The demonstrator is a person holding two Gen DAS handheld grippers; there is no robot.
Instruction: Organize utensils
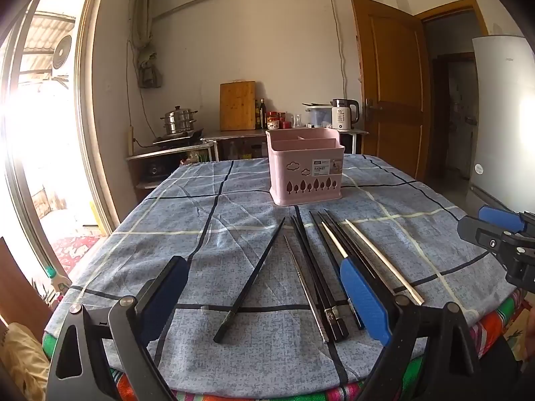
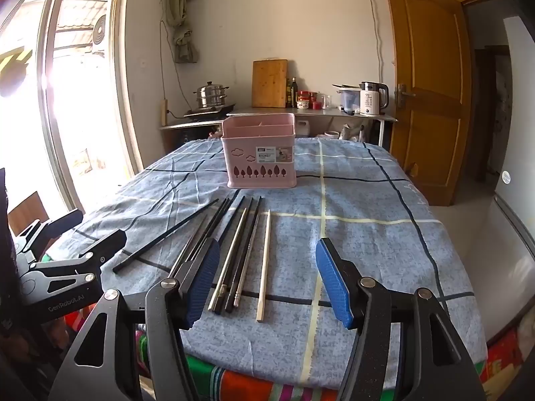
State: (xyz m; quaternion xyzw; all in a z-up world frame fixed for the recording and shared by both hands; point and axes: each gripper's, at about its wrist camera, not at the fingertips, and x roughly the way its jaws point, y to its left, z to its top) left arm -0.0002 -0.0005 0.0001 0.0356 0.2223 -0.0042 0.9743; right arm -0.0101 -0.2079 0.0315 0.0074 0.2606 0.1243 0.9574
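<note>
The chopsticks (image 2: 234, 254) are lying in a loose row on the blue checked tablecloth (image 2: 361, 234) covering the surface, on the near side of the pink utensil basket (image 2: 260, 152). The left gripper (image 1: 264, 295) is hovering with its fingers (image 1: 364, 300) spread wide and holding nothing, most of the chopsticks lying between them. The right gripper (image 2: 267, 284) is likewise gaping wide and empty, with the pale wooden chopstick (image 2: 264, 267) lying between its fingers (image 2: 334, 284). One black chopstick (image 1: 250, 282) is lying angled apart, left of the row. Nothing is standing between the chopsticks and the basket.
</note>
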